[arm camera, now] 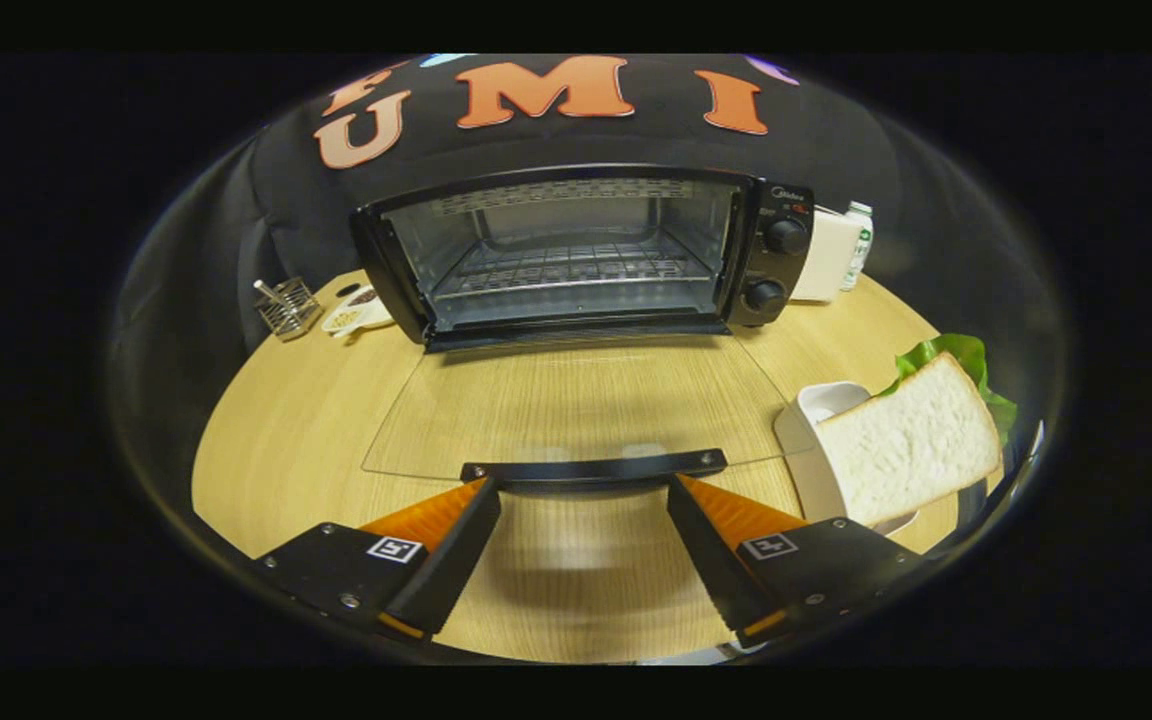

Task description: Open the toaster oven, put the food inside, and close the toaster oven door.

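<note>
At the far edge of the wooden surface stands one toaster oven, its glass door folded down flat, one wire rack inside and two knobs on its side panel. Spread wide and holding nothing, the gripper has its fingers just short of the door's handle. Near the right edge, one bread slice with lettuce sits on one white plate. By the far left corner are one wire holder and one small dish.
</note>
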{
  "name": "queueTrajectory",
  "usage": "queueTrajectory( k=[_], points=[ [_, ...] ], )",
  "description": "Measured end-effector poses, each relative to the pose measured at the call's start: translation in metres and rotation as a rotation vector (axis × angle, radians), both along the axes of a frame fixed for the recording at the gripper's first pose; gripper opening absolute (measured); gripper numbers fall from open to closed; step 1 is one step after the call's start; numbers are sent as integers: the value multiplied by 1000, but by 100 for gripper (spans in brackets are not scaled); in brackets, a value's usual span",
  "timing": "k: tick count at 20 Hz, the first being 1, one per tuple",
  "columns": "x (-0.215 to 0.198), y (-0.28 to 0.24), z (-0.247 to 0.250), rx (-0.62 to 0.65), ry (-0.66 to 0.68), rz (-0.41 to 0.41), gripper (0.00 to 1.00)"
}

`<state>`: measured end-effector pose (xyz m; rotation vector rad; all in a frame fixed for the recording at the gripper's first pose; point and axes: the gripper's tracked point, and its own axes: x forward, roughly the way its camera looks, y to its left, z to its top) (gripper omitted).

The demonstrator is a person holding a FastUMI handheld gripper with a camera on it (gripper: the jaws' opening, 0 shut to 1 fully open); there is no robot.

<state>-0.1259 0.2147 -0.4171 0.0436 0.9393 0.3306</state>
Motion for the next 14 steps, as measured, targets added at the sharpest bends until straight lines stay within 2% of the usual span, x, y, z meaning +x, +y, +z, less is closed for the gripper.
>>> queueTrajectory(
  k=[6,10,14],
  points=[
    [0,-42,39,81,24,27,100],
    [2,-93,63,51,29,41,99],
    [11,-145,82,41,51,19,99]
  ],
)
